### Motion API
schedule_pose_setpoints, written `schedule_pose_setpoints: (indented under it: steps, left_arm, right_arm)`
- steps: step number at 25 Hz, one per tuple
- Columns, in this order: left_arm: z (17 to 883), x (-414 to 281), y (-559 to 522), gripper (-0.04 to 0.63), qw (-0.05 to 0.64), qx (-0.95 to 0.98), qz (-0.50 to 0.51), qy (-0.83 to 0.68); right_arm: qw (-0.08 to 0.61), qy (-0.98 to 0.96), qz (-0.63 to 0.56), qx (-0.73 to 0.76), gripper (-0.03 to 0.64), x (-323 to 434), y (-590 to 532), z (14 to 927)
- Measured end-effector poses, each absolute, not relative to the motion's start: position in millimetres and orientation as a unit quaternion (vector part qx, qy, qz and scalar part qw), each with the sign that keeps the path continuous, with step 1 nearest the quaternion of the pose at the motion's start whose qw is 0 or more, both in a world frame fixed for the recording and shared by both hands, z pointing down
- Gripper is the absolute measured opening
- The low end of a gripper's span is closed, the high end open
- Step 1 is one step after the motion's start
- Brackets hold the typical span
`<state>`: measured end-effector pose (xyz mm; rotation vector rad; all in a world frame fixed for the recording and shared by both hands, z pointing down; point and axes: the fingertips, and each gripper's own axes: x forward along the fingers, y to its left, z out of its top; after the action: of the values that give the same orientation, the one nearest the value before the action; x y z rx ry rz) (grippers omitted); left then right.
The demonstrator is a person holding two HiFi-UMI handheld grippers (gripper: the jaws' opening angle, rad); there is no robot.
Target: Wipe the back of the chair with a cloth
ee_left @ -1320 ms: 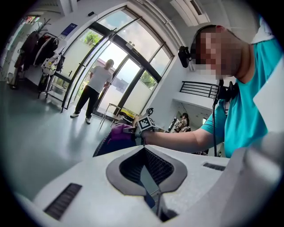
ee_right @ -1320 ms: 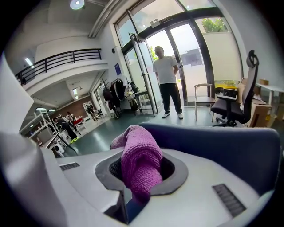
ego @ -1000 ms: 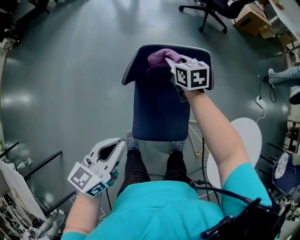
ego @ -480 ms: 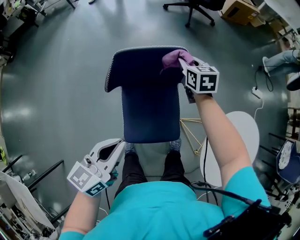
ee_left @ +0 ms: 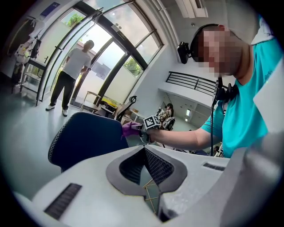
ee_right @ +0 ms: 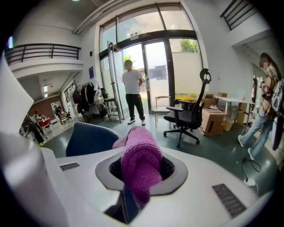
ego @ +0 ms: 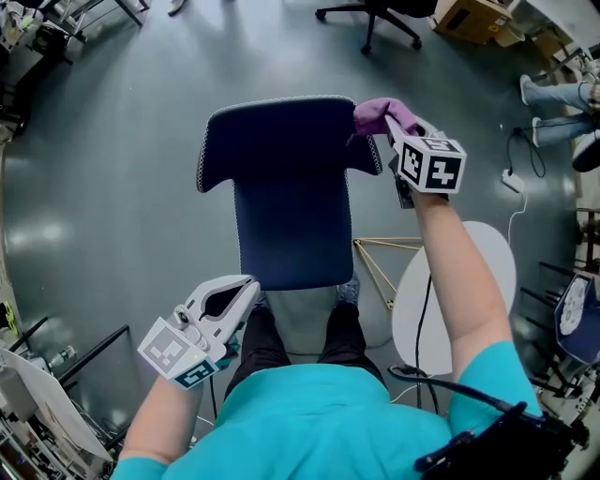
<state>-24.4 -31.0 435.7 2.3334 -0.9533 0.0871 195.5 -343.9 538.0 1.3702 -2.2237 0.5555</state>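
Note:
A dark blue chair (ego: 295,225) stands in front of me, with its back (ego: 277,141) at the far side. My right gripper (ego: 392,129) is shut on a purple knitted cloth (ego: 379,114), which rests against the right top corner of the chair back. The right gripper view has the cloth (ee_right: 140,164) bunched between the jaws, with the chair back (ee_right: 91,138) just behind it. My left gripper (ego: 249,283) hangs low at the near left beside the seat, shut and holding nothing. From the left gripper view the cloth (ee_left: 130,129) touches the chair back's (ee_left: 84,137) right end.
A white round table (ego: 473,281) and a gold wire frame (ego: 375,262) stand right of the chair. A black office chair (ego: 375,14) and cardboard box (ego: 469,17) are farther off. Metal racks (ego: 42,375) line the near left. A person (ee_right: 133,91) stands by the glass doors.
My right gripper has slid the cloth rightward along the top of the chair back, from near its middle to the right corner. The left gripper has stayed low at the left.

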Motion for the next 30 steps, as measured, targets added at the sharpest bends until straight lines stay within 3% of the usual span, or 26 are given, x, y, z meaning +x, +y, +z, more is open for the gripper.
schedule_pose_setpoints:
  steps: [4, 11, 20, 30]
  left_arm:
    - [435.3, -19.9, -32.7, 0.005, 0.304, 0.881, 0.025, -0.361]
    - [442.4, -51.2, -24.2, 0.005, 0.306, 0.871, 0.016, -0.384]
    - [479.0, -173.9, -9.6, 0.005, 0.291, 0.824, 0.031, -0.485]
    - [516.0, -266.3, -3.5, 0.005, 0.289, 0.786, 0.022, -0.546]
  right_arm:
    - [0.237, -0.846, 0.177, 0.443, 0.083, 155.8, -313.5, 523.2]
    - [0.251, -0.916, 0.178, 0.256, 0.083, 19.0, -233.3, 540.5]
    - [0.301, -0.931, 0.188, 0.086, 0.083, -125.9, -177.6, 606.5]
    - [0.372, -0.912, 0.164, 0.051, 0.083, -202.9, -168.6, 673.7]
